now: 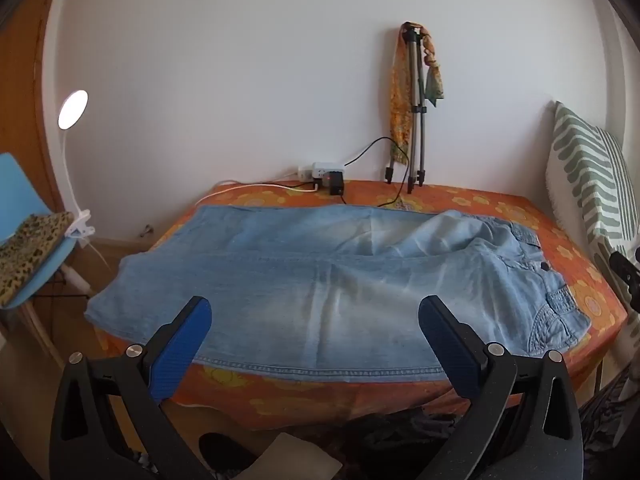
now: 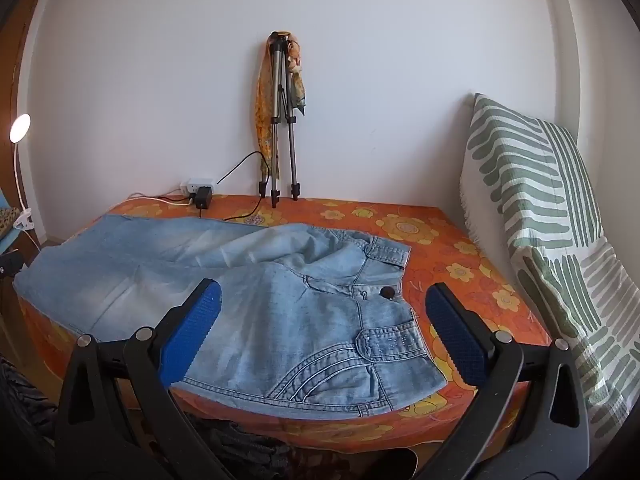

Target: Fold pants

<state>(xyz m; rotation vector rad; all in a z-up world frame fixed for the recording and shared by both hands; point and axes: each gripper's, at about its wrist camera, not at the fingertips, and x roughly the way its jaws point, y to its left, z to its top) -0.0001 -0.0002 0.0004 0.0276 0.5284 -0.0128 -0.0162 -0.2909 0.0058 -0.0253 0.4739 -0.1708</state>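
Pants: light blue denim, spread flat across the middle of the frame on the orange flowered surface, waistband toward the right.
Left hand-held gripper: jaws spread wide, empty, lower frame, over the legs.
Right hand-held gripper: jaws spread wide, empty, over the waistband.
Tripod: upper centre, against the wall.

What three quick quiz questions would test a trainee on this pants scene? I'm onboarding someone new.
1. True or false: the left claw is shut on the jeans.
2. Which end of the jeans lies toward the pillow? A) hems B) waist
3. What leans on the wall behind the table?

Key: 1. False; both the left and the right claw hang open above the jeans. 2. B. 3. A tripod with a scarf draped on it.
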